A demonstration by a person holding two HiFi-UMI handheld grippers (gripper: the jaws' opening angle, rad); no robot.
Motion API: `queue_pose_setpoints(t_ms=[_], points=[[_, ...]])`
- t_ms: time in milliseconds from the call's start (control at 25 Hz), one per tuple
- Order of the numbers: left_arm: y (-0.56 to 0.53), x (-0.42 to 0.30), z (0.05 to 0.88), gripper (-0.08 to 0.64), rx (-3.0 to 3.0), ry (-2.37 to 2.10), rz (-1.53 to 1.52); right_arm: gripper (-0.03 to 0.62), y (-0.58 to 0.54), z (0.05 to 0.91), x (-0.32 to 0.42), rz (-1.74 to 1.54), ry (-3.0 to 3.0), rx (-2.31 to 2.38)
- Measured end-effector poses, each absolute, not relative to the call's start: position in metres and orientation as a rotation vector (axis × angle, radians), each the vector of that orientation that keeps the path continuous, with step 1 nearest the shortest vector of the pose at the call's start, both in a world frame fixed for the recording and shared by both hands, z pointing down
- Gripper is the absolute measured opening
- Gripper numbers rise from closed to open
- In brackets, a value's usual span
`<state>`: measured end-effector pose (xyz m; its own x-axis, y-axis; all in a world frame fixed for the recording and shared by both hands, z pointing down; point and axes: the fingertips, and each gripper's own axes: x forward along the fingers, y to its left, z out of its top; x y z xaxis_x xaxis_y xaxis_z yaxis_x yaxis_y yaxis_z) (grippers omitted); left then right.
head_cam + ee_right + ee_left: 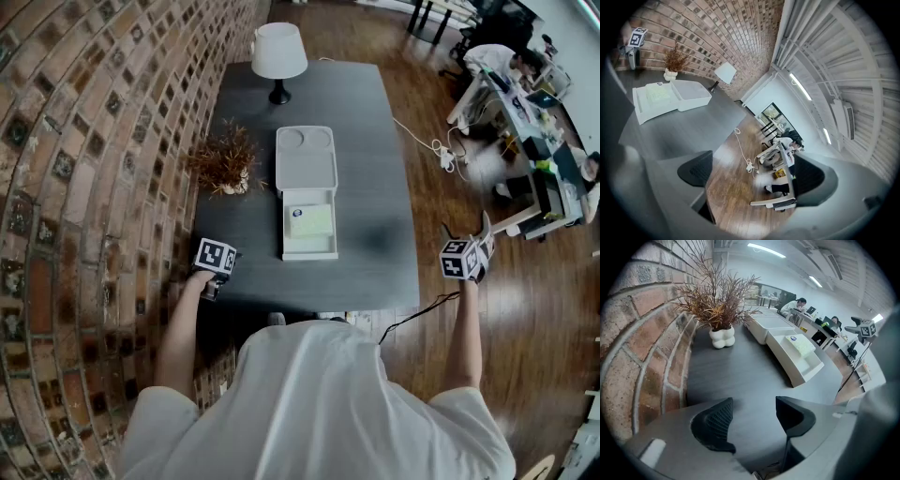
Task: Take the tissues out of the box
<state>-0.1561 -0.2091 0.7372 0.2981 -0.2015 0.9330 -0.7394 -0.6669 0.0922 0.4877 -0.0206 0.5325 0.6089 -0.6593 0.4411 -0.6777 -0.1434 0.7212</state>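
Box (309, 252) sits open mid-table (375, 187), lid (306, 159) flipped back toward lamp (278, 54). Tissues (310, 223) lie inside the box's near compartment, a pale stack, nothing touching them. Left gripper (752, 420) is low over the table's near-left corner by the brick wall (75, 141), jaws apart, nothing between them. Right gripper (754, 176) is off the table's right edge over wood floor (487, 309), jaws wide apart, empty too. Both are well apart from the box. Dried plant (225, 159) in a white vase stands just left of the lid.
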Motion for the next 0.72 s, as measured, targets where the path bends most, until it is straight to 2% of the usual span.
queue_pose_setpoints(t_ms=[720], points=[[-0.208,-0.151,0.731,0.295,2.118,-0.837,1.308,0.538,-0.05,0.541,0.465,-0.027,-1.252,1.755]])
